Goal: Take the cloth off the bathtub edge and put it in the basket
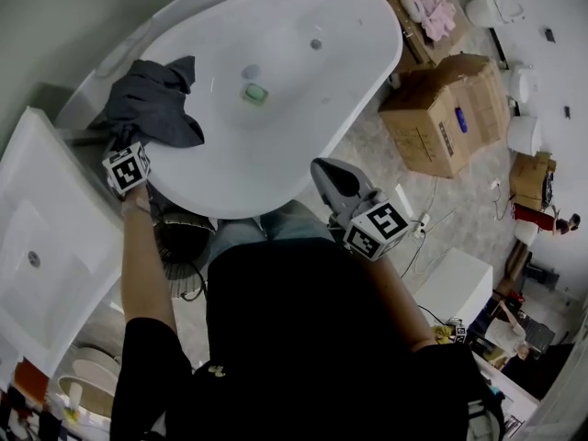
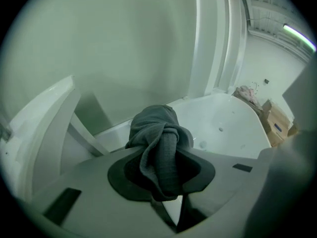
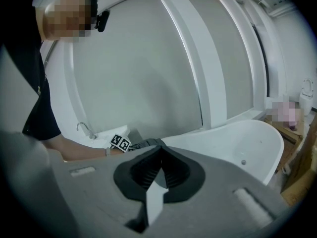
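Note:
A dark grey cloth (image 1: 152, 99) lies bunched over the left rim of the white bathtub (image 1: 234, 196). My left gripper (image 1: 129, 141) sits at the cloth's near edge, its marker cube just below. In the left gripper view the cloth (image 2: 161, 148) is pinched between the jaws and hangs over them, so the left gripper (image 2: 161, 180) is shut on it. My right gripper (image 1: 323, 168) hovers over the tub's near rim, apart from the cloth. Its jaws meet with nothing between them (image 3: 159, 155). A dark round basket (image 1: 179, 242) shows partly below the tub rim, by my left forearm.
A white washbasin counter (image 1: 46, 237) stands at the left. Cardboard boxes (image 1: 446, 113) sit on the floor right of the tub, one holding pink fabric (image 1: 432, 7). A white cabinet (image 1: 455, 288) and cables lie at the lower right. A green item (image 1: 254, 92) rests in the tub.

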A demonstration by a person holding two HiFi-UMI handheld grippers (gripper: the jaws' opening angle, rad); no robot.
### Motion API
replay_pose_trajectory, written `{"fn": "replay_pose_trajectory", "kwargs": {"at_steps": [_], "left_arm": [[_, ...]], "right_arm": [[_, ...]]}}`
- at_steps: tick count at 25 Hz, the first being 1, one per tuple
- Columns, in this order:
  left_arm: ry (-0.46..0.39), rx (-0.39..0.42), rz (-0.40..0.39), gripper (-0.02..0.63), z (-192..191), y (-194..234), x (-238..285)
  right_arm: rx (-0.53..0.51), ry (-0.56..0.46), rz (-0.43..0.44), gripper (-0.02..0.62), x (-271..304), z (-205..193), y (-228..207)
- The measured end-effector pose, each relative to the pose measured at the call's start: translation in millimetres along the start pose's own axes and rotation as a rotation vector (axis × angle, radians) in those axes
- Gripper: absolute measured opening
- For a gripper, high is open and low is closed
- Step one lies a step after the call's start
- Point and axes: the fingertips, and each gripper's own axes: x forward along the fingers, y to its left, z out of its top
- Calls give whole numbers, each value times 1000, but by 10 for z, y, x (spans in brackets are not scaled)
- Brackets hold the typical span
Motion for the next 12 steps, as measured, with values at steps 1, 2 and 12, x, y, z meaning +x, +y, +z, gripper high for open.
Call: {"fn": "replay_pose_trajectory", "kwargs": {"at_steps": [1, 2, 12], "left_arm": [[-15, -6, -6, 126, 41, -6, -69], [-28, -10, -16, 126, 72, -10, -130], [-142, -15, -80, 124, 473, -239, -1056]], "right_arm": [[0, -5, 4, -3, -10, 11, 14], [0, -10, 9, -3, -19, 23, 29], [-17, -58, 85, -3, -123, 210, 230]]}}
